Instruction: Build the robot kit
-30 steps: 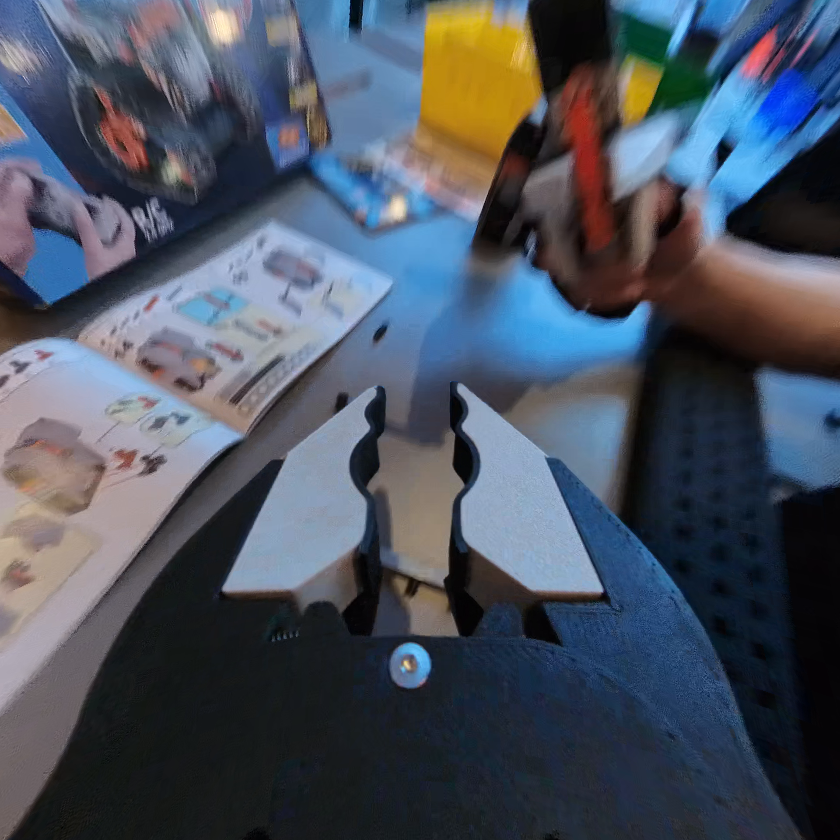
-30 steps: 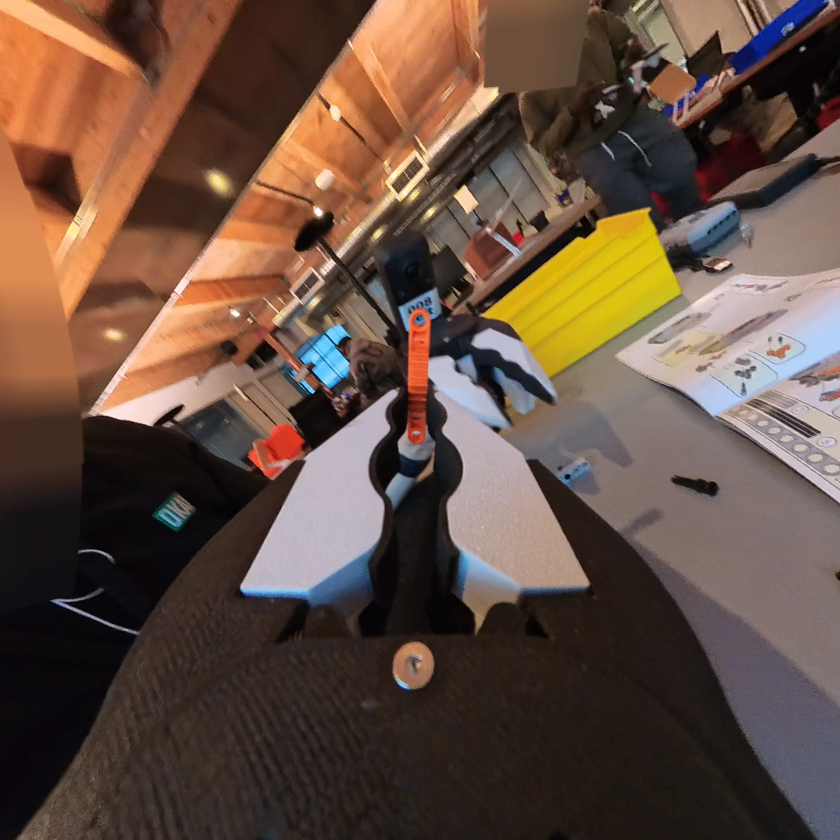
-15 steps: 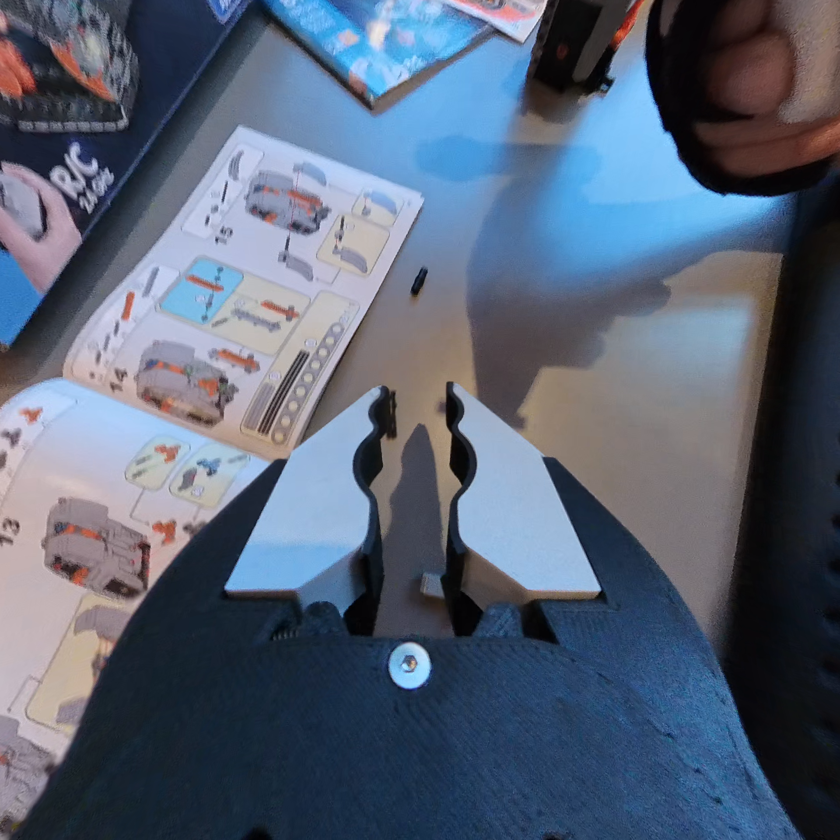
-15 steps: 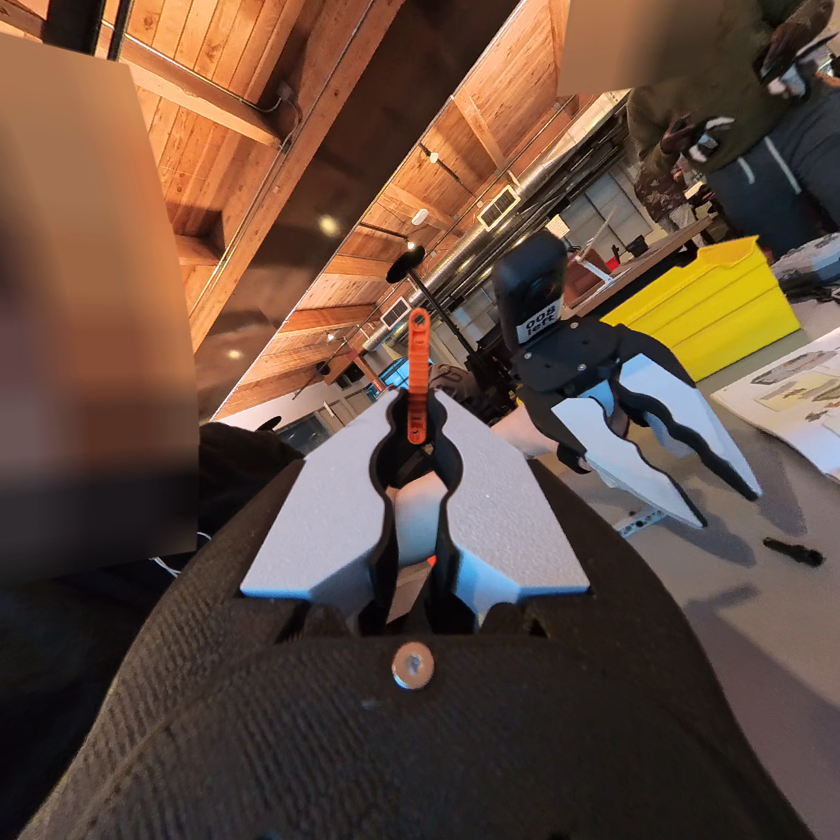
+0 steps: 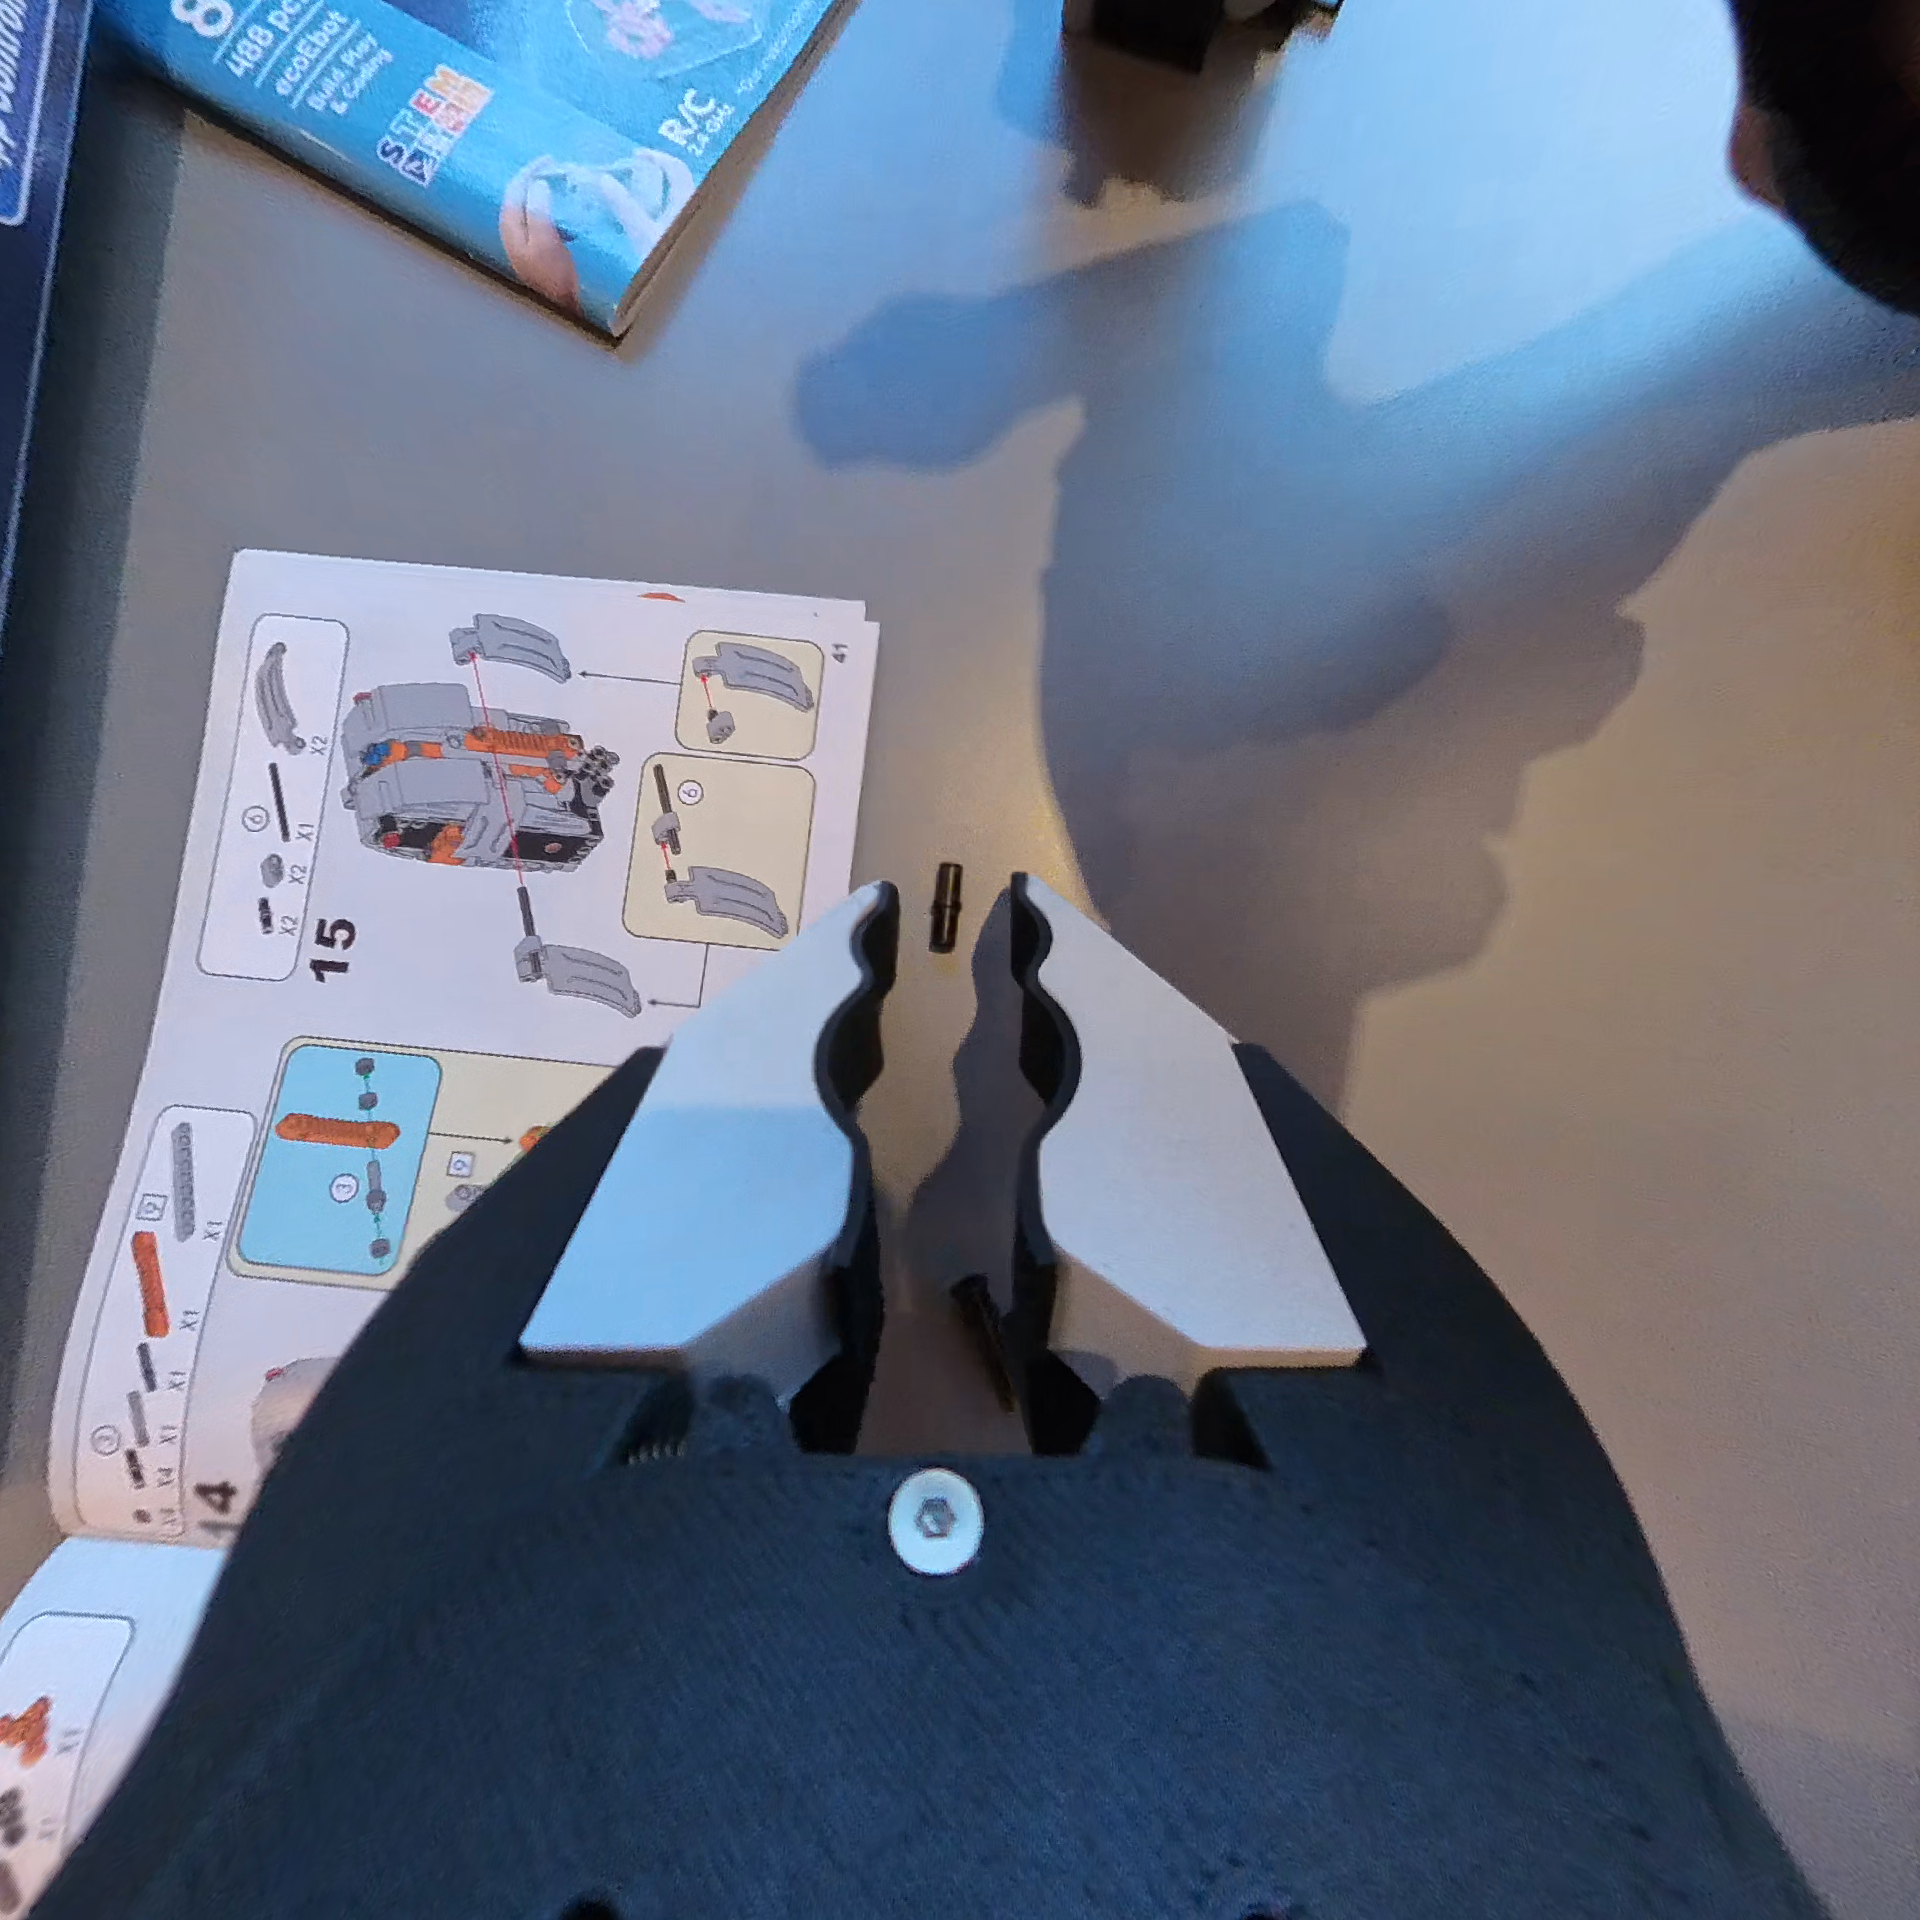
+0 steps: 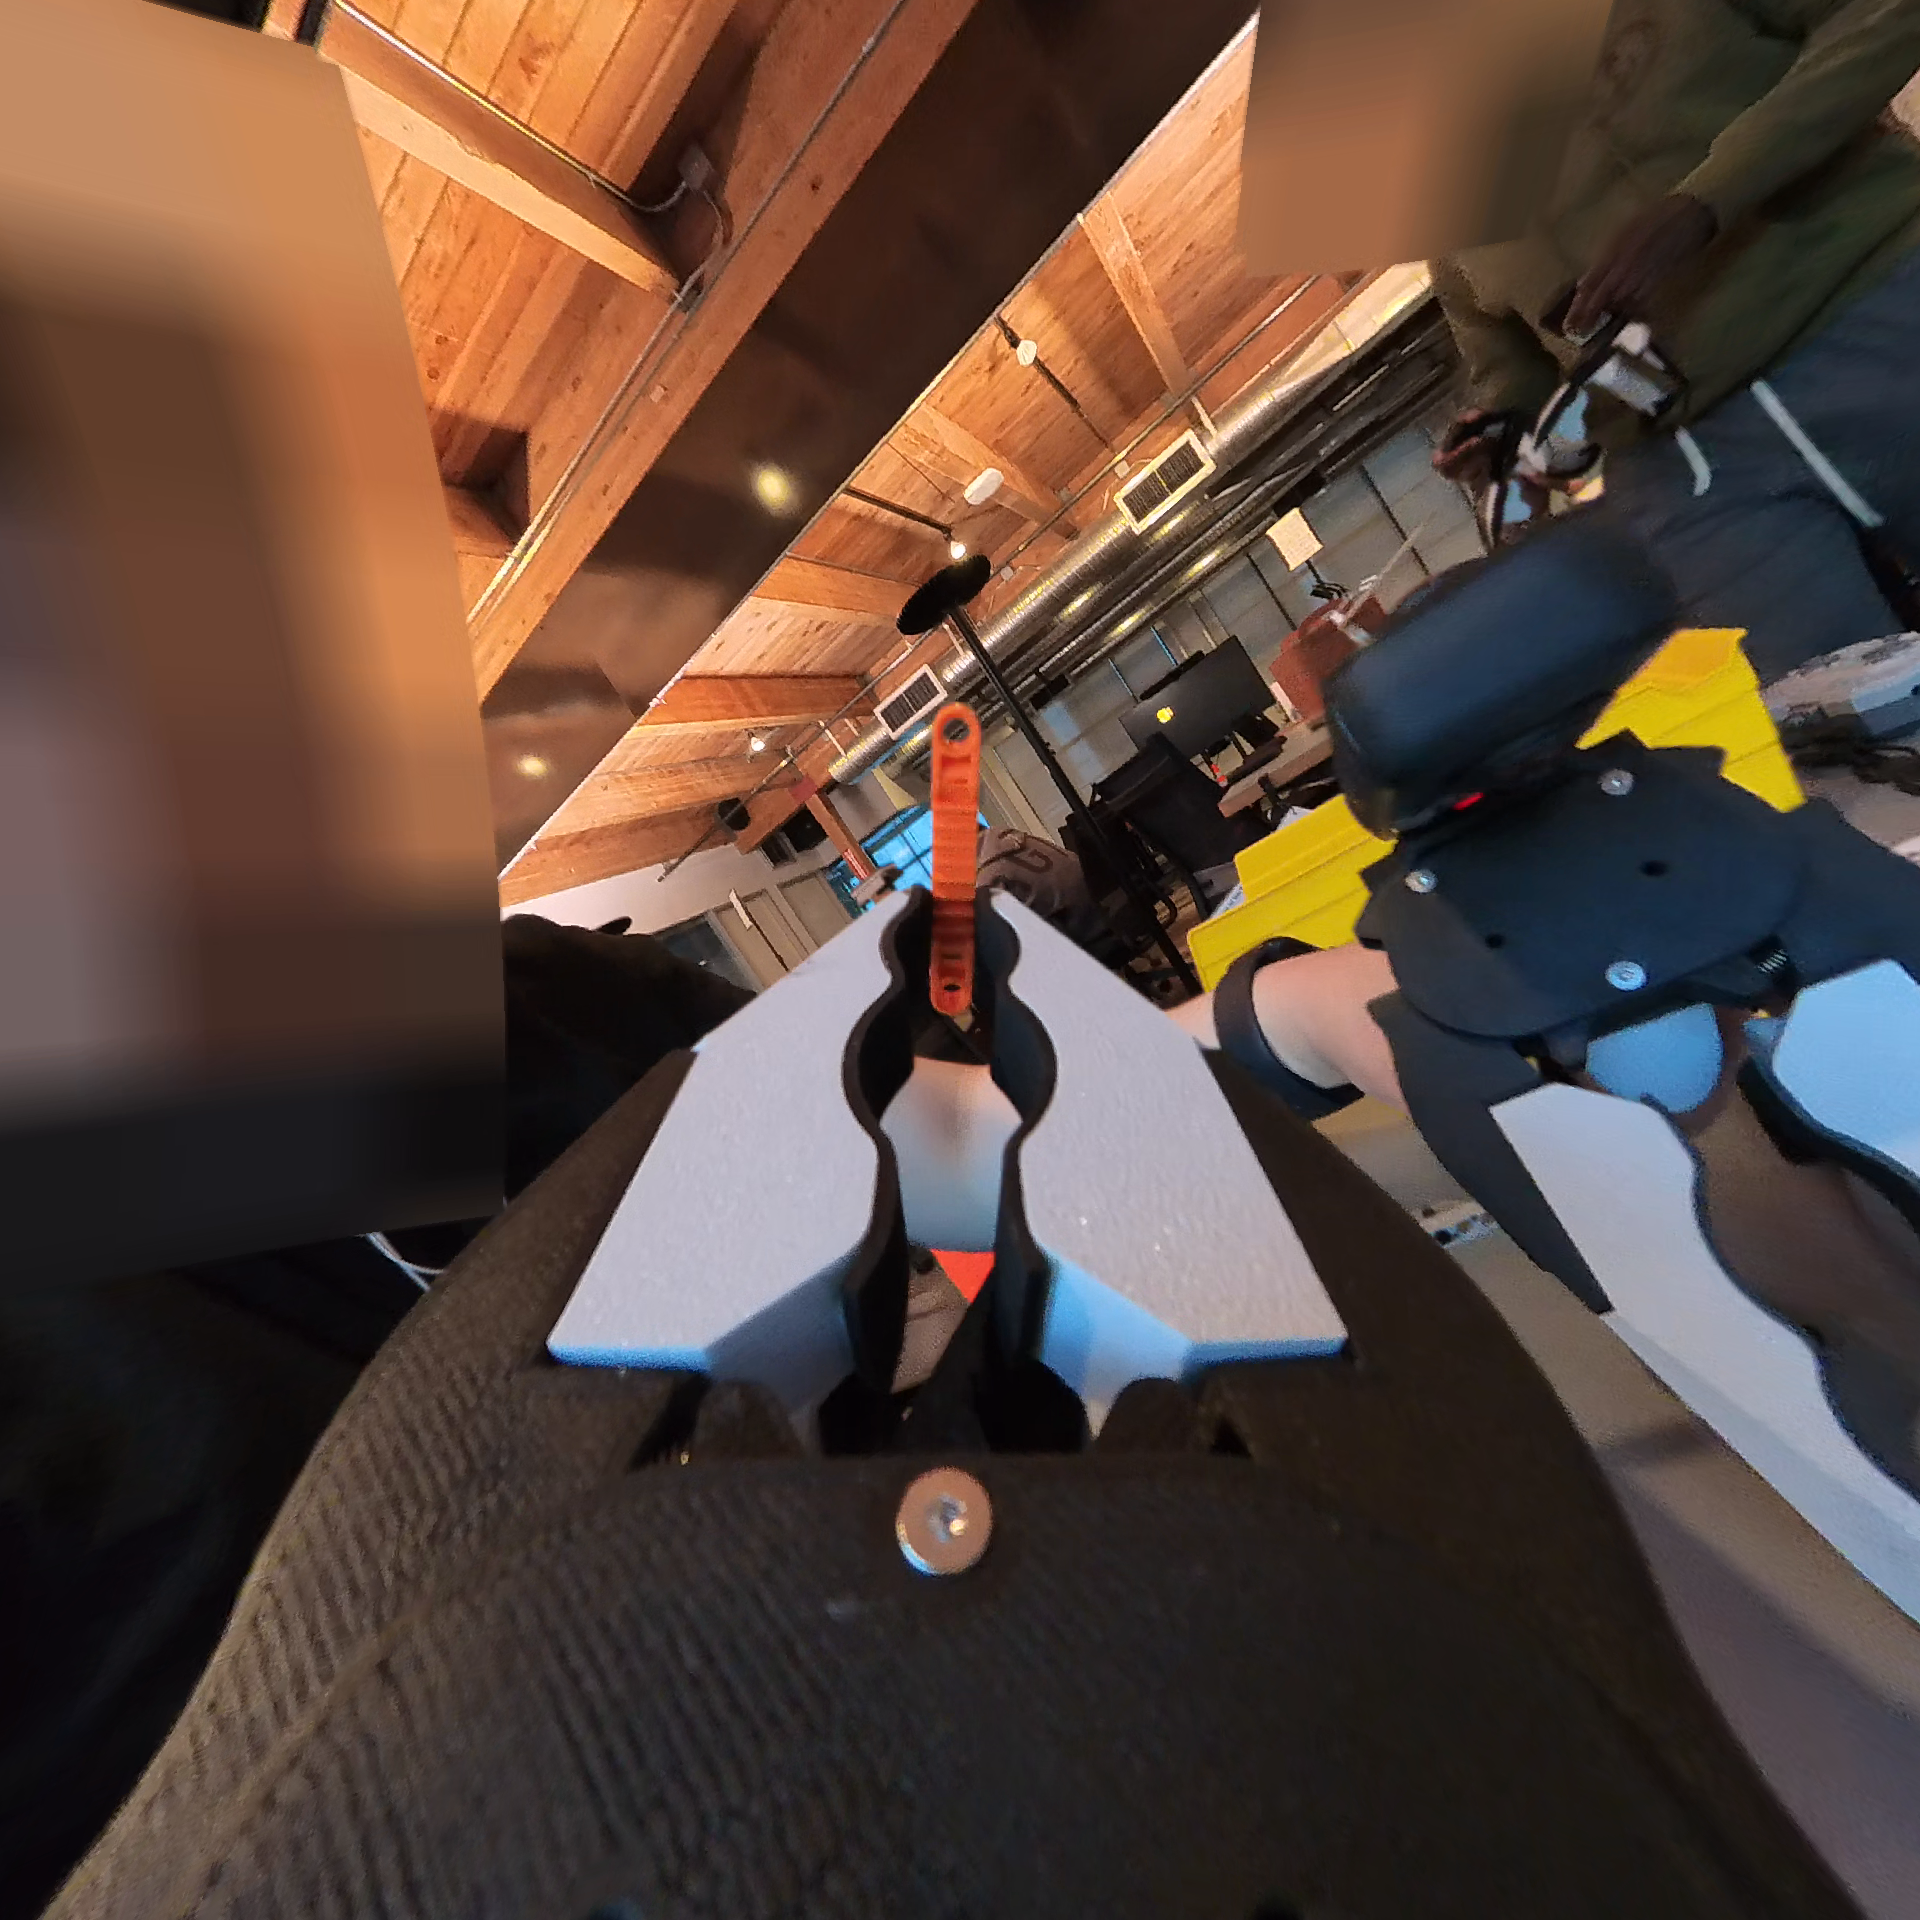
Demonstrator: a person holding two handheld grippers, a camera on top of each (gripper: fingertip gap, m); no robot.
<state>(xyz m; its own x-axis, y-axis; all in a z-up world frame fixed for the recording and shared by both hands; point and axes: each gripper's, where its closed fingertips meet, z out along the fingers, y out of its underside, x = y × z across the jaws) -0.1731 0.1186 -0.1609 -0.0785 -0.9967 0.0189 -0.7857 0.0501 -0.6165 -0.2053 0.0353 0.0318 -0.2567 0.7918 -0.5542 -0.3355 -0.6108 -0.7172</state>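
Observation:
My left gripper is open and points down at the grey table. A small black pin lies on the table right between its fingertips. A second black pin shows farther back in the gap, near the right finger's base. My right gripper is shut on a thin orange beam that sticks up past the tips, held in the air and tilted toward the ceiling. The left gripper also shows in the right wrist view, low and to the right.
An open instruction booklet lies left of the left gripper. A blue booklet and a dark box edge lie at the far left. A yellow bin stands behind. A person stands at the back right.
My left gripper has moved forward over the table and now straddles the black pin. My right gripper has tilted further up, still holding the orange beam.

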